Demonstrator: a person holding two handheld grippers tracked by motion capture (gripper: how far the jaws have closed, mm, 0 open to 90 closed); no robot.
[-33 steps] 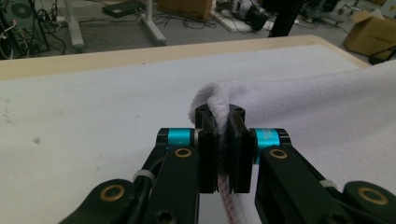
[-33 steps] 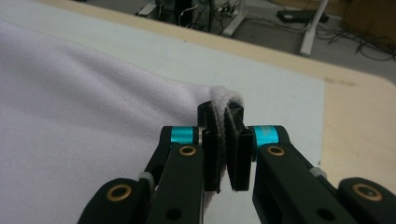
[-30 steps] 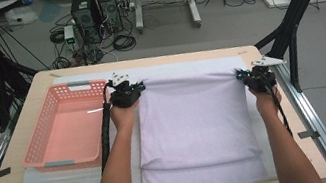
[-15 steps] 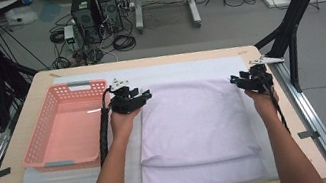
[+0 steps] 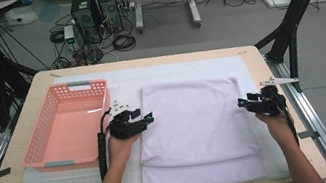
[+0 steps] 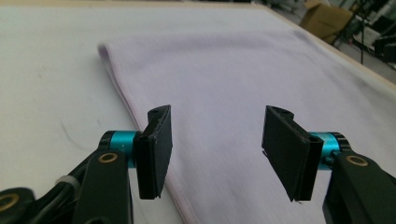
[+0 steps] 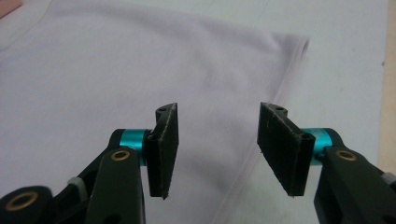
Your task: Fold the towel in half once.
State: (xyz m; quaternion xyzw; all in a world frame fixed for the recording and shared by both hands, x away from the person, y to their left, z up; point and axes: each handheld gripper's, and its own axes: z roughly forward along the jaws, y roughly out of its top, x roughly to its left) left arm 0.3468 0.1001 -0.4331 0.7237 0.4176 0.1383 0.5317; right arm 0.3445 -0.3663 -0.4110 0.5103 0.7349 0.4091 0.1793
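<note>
Both the left gripper (image 5: 148, 118) and right gripper (image 5: 241, 103), just spread and empty, flank the plain, unlabelled lilac cloth (image 5: 195, 126).

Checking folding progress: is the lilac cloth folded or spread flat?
Folded: the lilac cloth has an upper layer ending short of the near edge, leaving a lower strip.

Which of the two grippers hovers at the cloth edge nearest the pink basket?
The left gripper, at the cloth's basket-side edge; the right gripper is at the opposite edge.
</note>
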